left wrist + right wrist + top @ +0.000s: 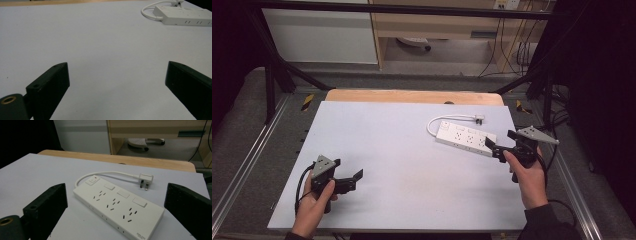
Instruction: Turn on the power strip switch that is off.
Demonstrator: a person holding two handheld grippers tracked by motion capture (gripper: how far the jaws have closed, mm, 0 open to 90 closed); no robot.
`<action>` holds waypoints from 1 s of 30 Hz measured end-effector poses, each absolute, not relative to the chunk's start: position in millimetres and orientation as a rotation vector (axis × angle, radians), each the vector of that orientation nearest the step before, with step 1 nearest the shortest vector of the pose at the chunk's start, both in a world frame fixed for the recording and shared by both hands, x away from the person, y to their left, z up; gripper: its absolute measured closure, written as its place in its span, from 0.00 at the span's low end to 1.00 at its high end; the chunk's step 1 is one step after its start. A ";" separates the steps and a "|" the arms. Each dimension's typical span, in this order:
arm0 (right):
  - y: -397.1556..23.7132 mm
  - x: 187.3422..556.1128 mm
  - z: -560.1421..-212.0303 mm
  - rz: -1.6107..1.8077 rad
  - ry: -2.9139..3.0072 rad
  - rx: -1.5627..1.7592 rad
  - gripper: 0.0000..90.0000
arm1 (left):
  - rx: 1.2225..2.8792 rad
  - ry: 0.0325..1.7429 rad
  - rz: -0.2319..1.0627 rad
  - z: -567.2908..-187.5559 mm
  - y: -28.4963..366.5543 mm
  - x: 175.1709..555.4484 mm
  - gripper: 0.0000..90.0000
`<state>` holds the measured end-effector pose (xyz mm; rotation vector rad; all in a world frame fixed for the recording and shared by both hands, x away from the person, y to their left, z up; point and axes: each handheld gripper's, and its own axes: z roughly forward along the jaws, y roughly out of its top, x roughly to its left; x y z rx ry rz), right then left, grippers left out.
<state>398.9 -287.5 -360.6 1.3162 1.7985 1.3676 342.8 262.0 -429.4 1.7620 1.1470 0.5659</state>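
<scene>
A white power strip [465, 138] lies flat on the right half of the bench [377, 150], set at a slant, with its short cable looping back to a plug [479, 119] that rests on the surface just behind it. The right gripper [503, 144] hovers at the strip's near right end, its fingers [47, 205] spread wide; in the right gripper view they frame the strip's body, with nothing held between them. The left gripper [352, 176] sits well apart over bare bench at the near left, its fingers [51, 83] also wide and empty, pointed roughly toward the strip.

The step in hand looks like the approach for a grasp on the strip. To do it well, the right gripper should probably come down with its fingers straddling the strip across its narrow width, not its length, since the spread seems enough only for that. Closing on the plain side walls would likely avoid pressing the switches [123, 193] on top. A hold near the end may let the strip swing, so one nearer the middle seems steadier. The cable and plug will trail, and should be kept from snagging.
</scene>
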 end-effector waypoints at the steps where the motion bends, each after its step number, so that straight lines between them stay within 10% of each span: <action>1: -289.1 404.1 -359.8 1.371 1.784 1.336 0.07 | 1.763 1.150 0.563 -429.7 262.0 342.9 0.06; 30: -288.6 460.9 -357.9 1.267 1.755 1.399 0.09 | 1.769 1.168 0.552 -430.1 261.2 342.7 0.06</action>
